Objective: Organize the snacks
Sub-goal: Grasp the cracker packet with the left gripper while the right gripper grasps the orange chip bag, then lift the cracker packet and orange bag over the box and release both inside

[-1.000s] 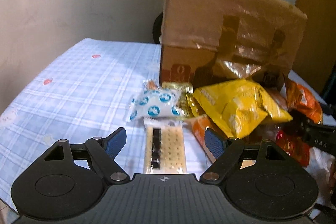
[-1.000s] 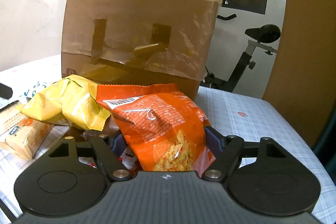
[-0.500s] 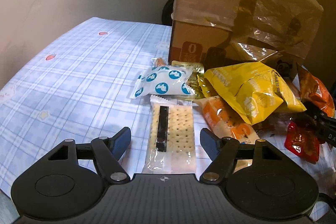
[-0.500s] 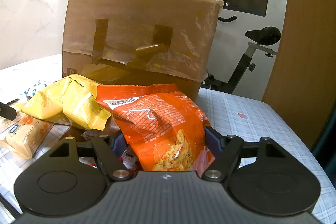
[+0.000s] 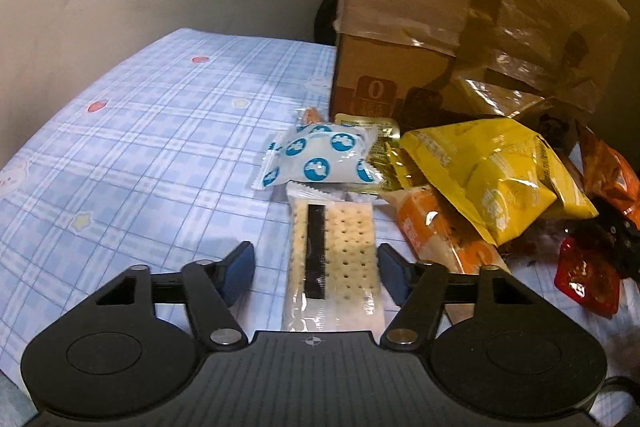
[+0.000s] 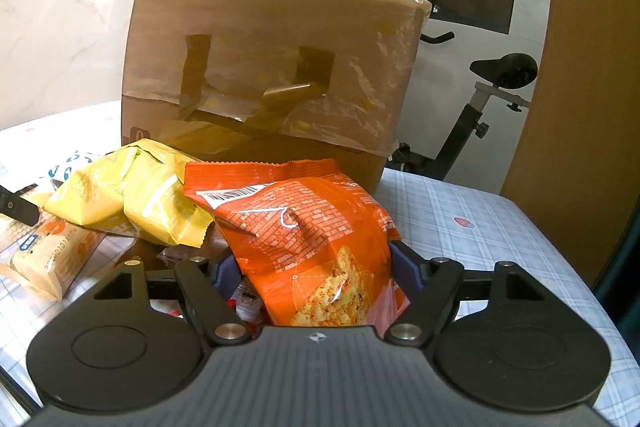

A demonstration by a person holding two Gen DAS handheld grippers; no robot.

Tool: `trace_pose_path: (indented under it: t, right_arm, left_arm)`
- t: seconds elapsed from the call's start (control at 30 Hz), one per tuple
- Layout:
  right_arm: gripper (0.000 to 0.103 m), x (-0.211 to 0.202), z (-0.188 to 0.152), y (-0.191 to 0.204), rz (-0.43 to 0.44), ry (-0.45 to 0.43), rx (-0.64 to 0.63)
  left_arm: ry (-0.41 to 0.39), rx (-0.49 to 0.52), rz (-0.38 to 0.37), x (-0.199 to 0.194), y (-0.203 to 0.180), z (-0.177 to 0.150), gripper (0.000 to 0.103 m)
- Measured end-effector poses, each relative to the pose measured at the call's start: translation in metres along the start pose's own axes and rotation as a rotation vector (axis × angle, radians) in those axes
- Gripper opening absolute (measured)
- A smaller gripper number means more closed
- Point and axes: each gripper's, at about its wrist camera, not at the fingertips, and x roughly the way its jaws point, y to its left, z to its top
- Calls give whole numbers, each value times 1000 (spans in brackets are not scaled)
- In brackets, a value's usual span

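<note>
We see the cracker pack [image 5: 334,259] lying flat on the table [image 5: 152,155], its long axis running straight away from the left gripper [image 5: 316,267], near end under the gripper body and far end tucked beneath the blue-dotted packet [image 5: 320,159]. The left gripper tilts down at the table, and its jaws are closing with the pack between them; the right pad sits just beside the pack's edge, the left pad stands apart, so nothing is clamped yet.

The right gripper [image 6: 316,275] points more shallowly toward the box [image 6: 272,75]. Its jaws are clenched on the orange bag [image 6: 312,235], pads pressing both sides of its lower part, the bag standing up with its crimped top edge toward the box.

Only the left view shows the cracker pack, the dotted packet and a small red wrapper [image 5: 584,279] at the right of the pile. Only the right view shows an exercise bike [image 6: 480,107] behind the table. Both show the yellow bag [image 5: 488,179] heaped in front of the box, beside the orange one
</note>
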Motion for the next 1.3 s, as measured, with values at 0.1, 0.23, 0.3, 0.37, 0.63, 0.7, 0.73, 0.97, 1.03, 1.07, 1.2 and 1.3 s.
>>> trace_pose_path:
  t: [0.1, 0.23, 0.3, 0.37, 0.63, 0.7, 0.73, 0.97, 1.03, 1.07, 1.2, 1.3]
  right_arm:
    - [77, 1, 0, 0, 1, 5, -3]
    - [77, 1, 1, 0, 1, 5, -3]
    - [77, 1, 1, 0, 3, 5, 0]
    - [76, 2, 1, 1, 4, 4, 2]
    - [76, 2, 0, 0, 7, -1, 9]
    - [75, 1, 0, -2, 11, -5, 16]
    - [75, 0, 0, -3, 14, -8, 21]
    - [70, -12, 4, -13, 30, -35, 71]
    - [69, -16, 7, -17, 27, -45, 91]
    - [69, -18, 8, -20, 23, -50, 101]
    - [69, -24, 16, -30, 23, -64, 146]
    - [69, -30, 21, -34, 27, -73, 164]
  left_arm:
    - [-16, 22, -10, -2, -3, -2, 49]
    - [-28, 16, -10, -4, -3, -5, 49]
    - [-33, 13, -10, -5, -2, -6, 49]
    - [-37, 11, -9, -6, -2, -6, 49]
    - [-76, 26, -15, -18, -5, -9, 49]
    - [-85, 20, -17, -22, -3, -9, 49]
    - [-90, 16, -18, -23, -2, -9, 49]
    - [-118, 22, -21, -32, -5, -7, 49]
    - [-132, 28, -22, -36, -6, -6, 49]
    - [-140, 30, -22, -38, -6, -6, 49]
    - [-170, 29, -16, -49, -5, -3, 49]
    - [-191, 29, -8, -57, -6, 1, 49]
